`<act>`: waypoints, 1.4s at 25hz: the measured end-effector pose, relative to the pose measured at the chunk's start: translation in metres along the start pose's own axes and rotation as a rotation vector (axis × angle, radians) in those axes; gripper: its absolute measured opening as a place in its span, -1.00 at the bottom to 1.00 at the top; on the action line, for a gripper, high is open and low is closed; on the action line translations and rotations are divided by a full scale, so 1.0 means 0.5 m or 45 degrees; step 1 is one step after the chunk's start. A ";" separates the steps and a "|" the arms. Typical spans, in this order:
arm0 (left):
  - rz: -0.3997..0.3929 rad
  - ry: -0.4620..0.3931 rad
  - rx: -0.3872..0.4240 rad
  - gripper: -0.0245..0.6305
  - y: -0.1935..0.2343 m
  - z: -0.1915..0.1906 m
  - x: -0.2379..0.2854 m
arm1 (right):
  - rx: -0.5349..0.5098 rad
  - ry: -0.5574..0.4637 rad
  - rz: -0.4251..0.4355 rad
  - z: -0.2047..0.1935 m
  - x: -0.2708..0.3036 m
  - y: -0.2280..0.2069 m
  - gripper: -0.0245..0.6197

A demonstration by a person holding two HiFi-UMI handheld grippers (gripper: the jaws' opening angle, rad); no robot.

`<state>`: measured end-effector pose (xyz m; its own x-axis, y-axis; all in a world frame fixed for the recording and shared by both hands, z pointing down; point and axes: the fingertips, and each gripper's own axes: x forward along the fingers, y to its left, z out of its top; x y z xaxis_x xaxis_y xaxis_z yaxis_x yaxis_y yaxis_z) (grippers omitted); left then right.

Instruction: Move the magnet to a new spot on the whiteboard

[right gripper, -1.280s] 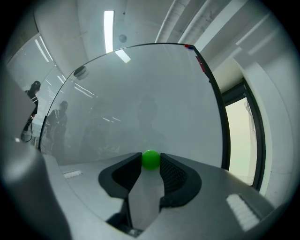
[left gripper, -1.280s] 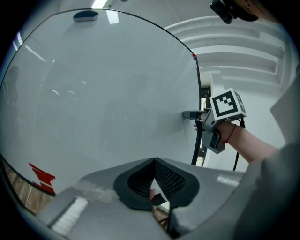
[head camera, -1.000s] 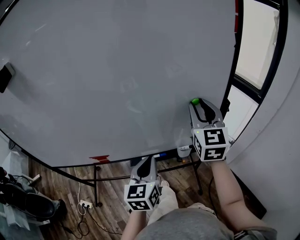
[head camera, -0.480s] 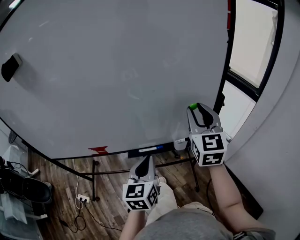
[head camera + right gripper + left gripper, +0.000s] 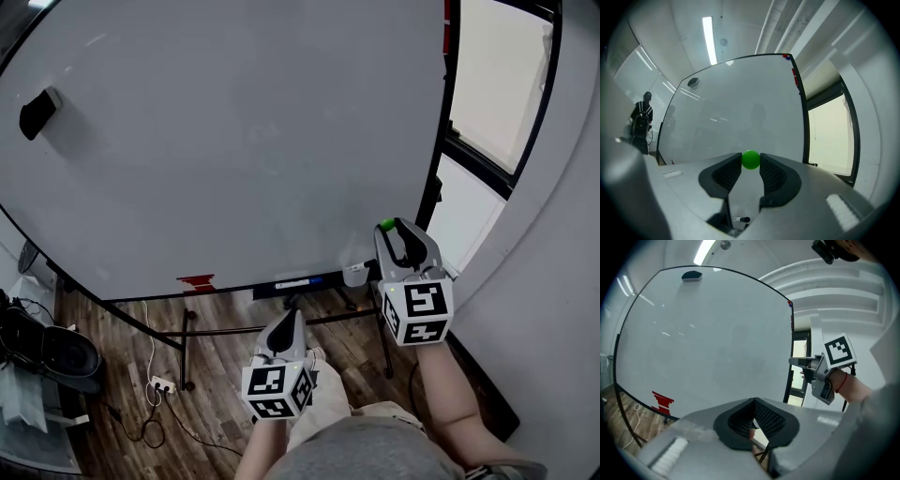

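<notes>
- Between the tips of the right gripper [image 5: 751,163] sits the small round green magnet [image 5: 751,159]. It is clamped, with one dark ribbed pad pressing on each side of it.
- Seen from the head view, the magnet lies at 12 o'clock from that gripper's marker cube, on the line the jaws point along. Being round, it has no long axis to line up, so I judge that placing it depends only on meeting the board squarely.
- Straight ahead of the magnet stands the large white whiteboard [image 5: 234,141]. The magnet shows over the board's lower right corner. I cannot tell for certain whether it touches the surface, though the right gripper view suggests a gap.
- Bare board spreads from 9 o'clock round to 12 o'clock of the magnet. At 3 o'clock the black frame ends and a window [image 5: 487,84] begins, so any new spot lies up or to the left.
- Far off at 10 o'clock a black oblong block [image 5: 37,112] sticks to the board, well apart from the magnet. A red mark [image 5: 196,281] sits by the lower edge at 9 o'clock.
- At 7 o'clock of the magnet, lower in the head view, hangs the left gripper [image 5: 289,317], its jaws together on nothing. The right hand is the nearer one and carries the magnet.
</notes>
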<state>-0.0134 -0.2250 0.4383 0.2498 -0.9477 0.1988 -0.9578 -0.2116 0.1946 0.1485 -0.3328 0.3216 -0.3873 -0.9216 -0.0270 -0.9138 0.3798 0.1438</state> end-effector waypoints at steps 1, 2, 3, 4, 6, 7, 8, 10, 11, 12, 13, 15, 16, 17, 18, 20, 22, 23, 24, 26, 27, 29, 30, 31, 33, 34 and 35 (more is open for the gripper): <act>0.001 -0.001 0.001 -0.92 -0.003 -0.002 -0.006 | 0.003 0.001 0.004 -0.001 -0.010 0.003 -0.54; 0.001 -0.002 0.002 -0.92 -0.007 -0.004 -0.011 | 0.008 0.002 0.008 -0.003 -0.020 0.007 -0.54; 0.001 -0.002 0.003 -0.92 -0.010 -0.006 -0.016 | 0.013 0.002 0.011 -0.005 -0.030 0.010 -0.54; 0.002 -0.003 0.004 -0.91 -0.013 -0.009 -0.021 | 0.017 0.003 0.014 -0.007 -0.040 0.014 -0.54; 0.004 -0.006 0.001 -0.91 -0.019 -0.014 -0.031 | 0.020 0.005 0.018 -0.011 -0.059 0.021 -0.54; 0.006 -0.007 -0.002 -0.92 -0.020 -0.016 -0.036 | 0.019 0.006 0.020 -0.012 -0.067 0.024 -0.54; 0.007 -0.009 -0.004 -0.91 -0.022 -0.018 -0.042 | 0.017 0.007 0.021 -0.014 -0.073 0.027 -0.54; 0.011 -0.012 -0.010 -0.91 -0.026 -0.021 -0.052 | 0.011 0.010 0.025 -0.016 -0.084 0.031 -0.54; 0.014 -0.015 -0.012 -0.91 -0.028 -0.021 -0.056 | 0.010 0.009 0.027 -0.016 -0.088 0.032 -0.54; 0.017 -0.018 -0.014 -0.91 -0.030 -0.021 -0.060 | 0.011 0.009 0.030 -0.016 -0.091 0.033 -0.54; 0.020 -0.021 -0.015 -0.92 -0.031 -0.021 -0.063 | 0.011 0.008 0.034 -0.016 -0.092 0.034 -0.54; 0.025 -0.025 -0.011 -0.91 -0.033 -0.018 -0.067 | 0.014 0.010 0.041 -0.015 -0.093 0.036 -0.54; 0.029 -0.027 -0.009 -0.92 -0.034 -0.017 -0.068 | 0.014 0.012 0.044 -0.015 -0.092 0.037 -0.54; 0.033 -0.028 -0.010 -0.91 -0.034 -0.016 -0.071 | 0.012 0.013 0.048 -0.014 -0.091 0.039 -0.54; 0.039 -0.030 -0.014 -0.92 -0.033 -0.015 -0.073 | 0.009 0.013 0.051 -0.012 -0.090 0.041 -0.54; 0.053 -0.035 -0.024 -0.92 -0.031 -0.012 -0.078 | 0.002 0.011 0.063 -0.008 -0.087 0.046 -0.54; 0.069 -0.042 -0.029 -0.92 -0.026 -0.008 -0.079 | -0.005 0.005 0.080 -0.002 -0.080 0.053 -0.54; 0.078 -0.046 -0.029 -0.91 -0.023 -0.006 -0.080 | -0.007 0.001 0.089 0.001 -0.076 0.057 -0.54; 0.087 -0.049 -0.030 -0.92 -0.018 -0.005 -0.081 | -0.009 -0.004 0.097 0.004 -0.072 0.061 -0.54; 0.109 -0.054 -0.035 -0.91 -0.005 -0.005 -0.083 | -0.010 -0.012 0.118 0.007 -0.061 0.074 -0.54; 0.122 -0.055 -0.040 -0.91 0.004 -0.005 -0.083 | -0.012 -0.014 0.130 0.008 -0.054 0.082 -0.54; 0.146 -0.056 -0.047 -0.92 0.020 -0.005 -0.084 | -0.020 -0.019 0.156 0.010 -0.040 0.098 -0.54; 0.155 -0.057 -0.047 -0.91 0.027 -0.003 -0.085 | -0.024 -0.021 0.168 0.011 -0.033 0.106 -0.54; 0.163 -0.058 -0.045 -0.92 0.034 -0.001 -0.087 | -0.025 -0.023 0.180 0.012 -0.025 0.115 -0.54; 0.176 -0.061 -0.035 -0.92 0.048 0.006 -0.094 | -0.022 -0.029 0.199 0.017 -0.011 0.133 -0.54; 0.185 -0.062 -0.032 -0.92 0.058 0.009 -0.098 | -0.020 -0.032 0.210 0.020 -0.004 0.145 -0.54; 0.197 -0.063 -0.030 -0.92 0.070 0.011 -0.103 | -0.018 -0.036 0.222 0.023 0.003 0.159 -0.54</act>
<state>-0.0605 -0.1847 0.4295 0.0918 -0.9793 0.1806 -0.9805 -0.0573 0.1878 0.0738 -0.3032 0.3217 -0.5434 -0.8390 -0.0280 -0.8306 0.5325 0.1627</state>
